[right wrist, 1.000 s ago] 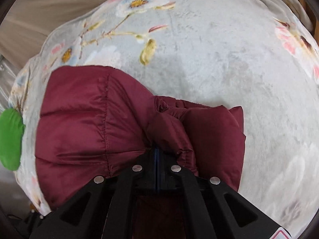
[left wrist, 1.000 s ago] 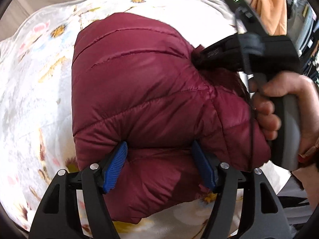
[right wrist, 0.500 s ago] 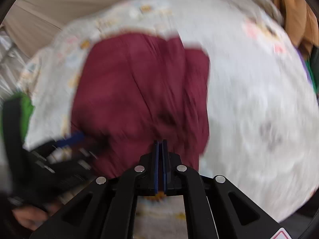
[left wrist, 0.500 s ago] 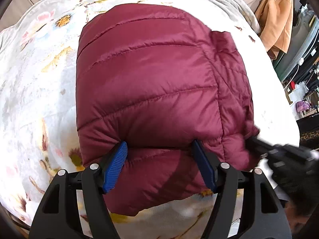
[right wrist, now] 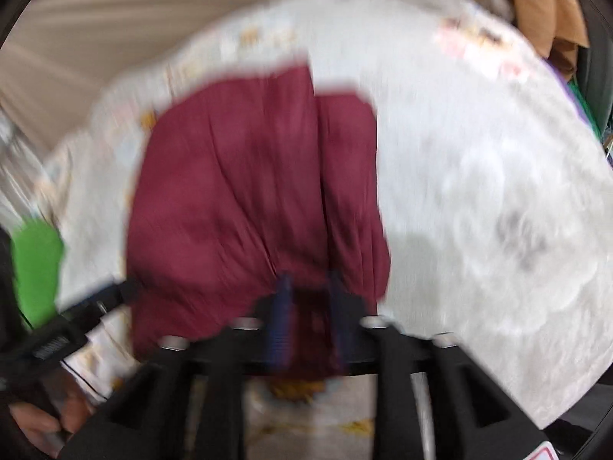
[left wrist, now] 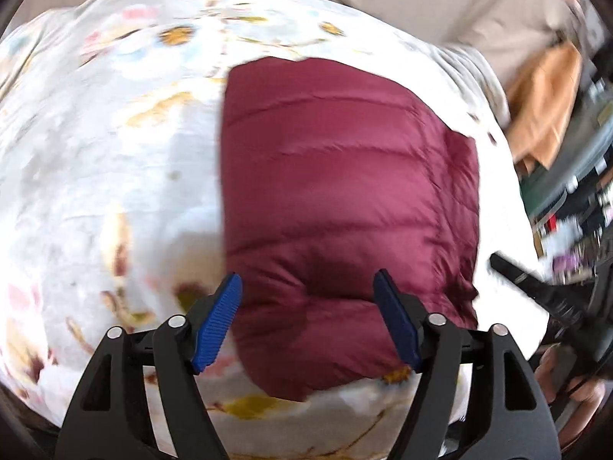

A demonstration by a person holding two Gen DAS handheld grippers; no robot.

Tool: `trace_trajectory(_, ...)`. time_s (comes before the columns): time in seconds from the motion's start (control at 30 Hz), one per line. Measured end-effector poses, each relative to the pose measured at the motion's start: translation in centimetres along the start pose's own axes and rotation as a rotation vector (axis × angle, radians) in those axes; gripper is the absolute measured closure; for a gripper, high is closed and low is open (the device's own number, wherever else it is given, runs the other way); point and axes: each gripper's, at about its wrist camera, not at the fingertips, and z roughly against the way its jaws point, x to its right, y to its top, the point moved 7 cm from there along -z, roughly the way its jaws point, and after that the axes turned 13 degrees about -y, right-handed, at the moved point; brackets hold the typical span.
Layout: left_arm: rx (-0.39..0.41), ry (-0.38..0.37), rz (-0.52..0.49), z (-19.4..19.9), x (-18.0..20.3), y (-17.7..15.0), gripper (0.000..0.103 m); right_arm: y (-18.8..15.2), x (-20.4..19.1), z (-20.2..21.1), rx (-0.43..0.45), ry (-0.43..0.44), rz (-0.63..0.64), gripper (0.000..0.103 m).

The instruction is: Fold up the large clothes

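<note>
A: Where does your work lie?

B: The maroon puffer jacket (left wrist: 345, 199), folded to a block, rests on the floral blanket (left wrist: 115, 176).

A: Your tongs?

B: Your left gripper (left wrist: 306, 306) stands spread wide over the jacket's near edge, holding nothing. Your right gripper (right wrist: 306, 299) is blurred; its jaws look slightly parted.

A: Surroundings?

B: An orange garment (left wrist: 548, 99) hangs beyond the blanket; a green cloth (right wrist: 36, 268) lies off its left side

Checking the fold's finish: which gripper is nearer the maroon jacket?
About equal. The left gripper is open over the maroon jacket's near edge; the right gripper is open over its near right corner.
</note>
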Motion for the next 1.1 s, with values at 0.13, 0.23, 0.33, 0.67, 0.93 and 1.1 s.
trace_trajectory(0.13,-0.018,0.015,0.061,-0.7,-1.3,-0.3,0.033,2.4,-0.6,-2.6,-0.033,0.038,-0.019,0.051)
trace_trajectory(0.23,-0.003,-0.012,0.101,-0.3,-1.5,-0.3,0.033,2.3,-1.8,-5.2,-0.079,0.077,-0.003,0.096)
trace_trajectory(0.33,0.020,-0.025,0.086,0.5,-1.2,0.2,0.033,3.2,-1.1,-2.0,0.013,0.155,-0.070,0.099)
trace_trajectory(0.67,-0.079,-0.056,0.107,-3.7,-0.1,-0.3,0.025,-1.1,1.2,-6.8,-0.120,-0.069,0.083,0.096)
trace_trajectory(0.93,-0.095,-0.056,0.144,-4.9,-0.3,-0.3,0.010,-3.1,3.7,-2.0,-0.094,-0.134,0.024,0.048)
trace_trajectory(1.1,-0.108,-0.074,0.128,-6.5,-0.7,-0.2,0.005,-4.2,5.2,-5.1,-0.190,-0.072,-0.026,0.033)
